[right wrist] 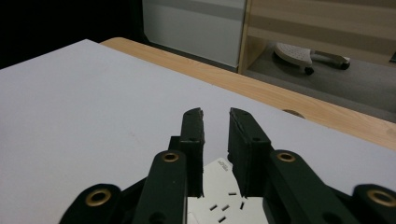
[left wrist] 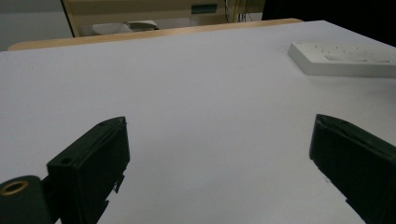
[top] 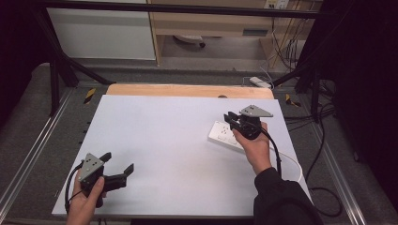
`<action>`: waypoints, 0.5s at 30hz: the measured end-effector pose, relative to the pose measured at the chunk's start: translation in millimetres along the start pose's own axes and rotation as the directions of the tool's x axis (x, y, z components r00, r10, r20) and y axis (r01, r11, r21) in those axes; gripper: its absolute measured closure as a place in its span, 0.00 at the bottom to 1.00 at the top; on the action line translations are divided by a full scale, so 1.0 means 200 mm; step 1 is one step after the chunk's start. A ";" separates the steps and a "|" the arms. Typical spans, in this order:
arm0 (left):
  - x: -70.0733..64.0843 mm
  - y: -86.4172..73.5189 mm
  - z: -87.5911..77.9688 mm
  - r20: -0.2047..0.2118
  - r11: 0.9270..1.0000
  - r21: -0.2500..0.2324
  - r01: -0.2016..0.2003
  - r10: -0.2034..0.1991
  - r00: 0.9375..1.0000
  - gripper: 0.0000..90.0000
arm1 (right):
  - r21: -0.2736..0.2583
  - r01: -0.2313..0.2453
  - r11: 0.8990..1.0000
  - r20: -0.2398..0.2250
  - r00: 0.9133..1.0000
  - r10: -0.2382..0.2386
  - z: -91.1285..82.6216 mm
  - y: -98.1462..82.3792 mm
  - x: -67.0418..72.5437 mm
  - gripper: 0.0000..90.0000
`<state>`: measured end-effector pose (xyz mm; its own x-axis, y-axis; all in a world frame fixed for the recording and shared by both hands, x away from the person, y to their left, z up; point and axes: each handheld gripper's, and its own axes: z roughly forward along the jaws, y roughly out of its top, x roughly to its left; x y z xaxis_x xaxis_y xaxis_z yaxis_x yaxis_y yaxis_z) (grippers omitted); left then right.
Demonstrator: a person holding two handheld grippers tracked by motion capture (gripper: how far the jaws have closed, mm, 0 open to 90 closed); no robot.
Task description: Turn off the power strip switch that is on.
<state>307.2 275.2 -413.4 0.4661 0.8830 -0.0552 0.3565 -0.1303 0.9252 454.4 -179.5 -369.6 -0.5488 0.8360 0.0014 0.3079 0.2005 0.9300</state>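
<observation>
Early stage, nothing gripped yet. White power strip [top: 220, 133] lying flat on the white tabletop [top: 159, 140], directly under and just ahead of the right gripper [top: 231, 117], far across the table from the left gripper [top: 118, 162]. In the right gripper view, right gripper [right wrist: 215, 114] jaws drawn nearly together with a narrow gap, nothing between them, socket face of the power strip [right wrist: 219, 200] visible just below the jaws; contact with it hard to tell. White cord [top: 293, 164] trailing off the strip toward the person's side, behind the right hand. In the left gripper view, left gripper [left wrist: 219, 121] jaws spread wide and empty, low over bare tabletop, power strip [left wrist: 341, 58] well ahead and off to the right jaw's side.

Done so far, by the look of it: right gripper brought to the strip. Left to do: an actual hold or press on the strip, plus whatever the left gripper contributes; no plug or second object near either gripper.
</observation>
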 end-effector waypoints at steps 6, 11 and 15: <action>0.00 0.00 0.00 0.001 1.000 -0.001 0.000 0.000 1.000 0.06 | 0.006 0.015 1.000 -0.020 1.000 -0.015 0.02 -0.03 0.02 0.96; 0.00 0.00 0.00 0.002 1.000 0.000 -0.001 0.001 1.000 0.06 | 0.013 0.028 1.000 -0.036 0.999 -0.027 0.04 -0.05 0.04 0.99; 0.00 0.00 0.00 0.001 1.000 -0.001 -0.001 0.001 1.000 0.06 | 0.022 0.032 0.999 -0.041 0.999 -0.031 0.05 -0.07 0.05 1.00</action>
<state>307.3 275.0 -413.5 0.4674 0.8823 -0.0548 0.3552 -0.1306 0.9256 452.4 -169.5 -385.1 -0.5895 0.8077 -0.0122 0.3074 0.2383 0.9213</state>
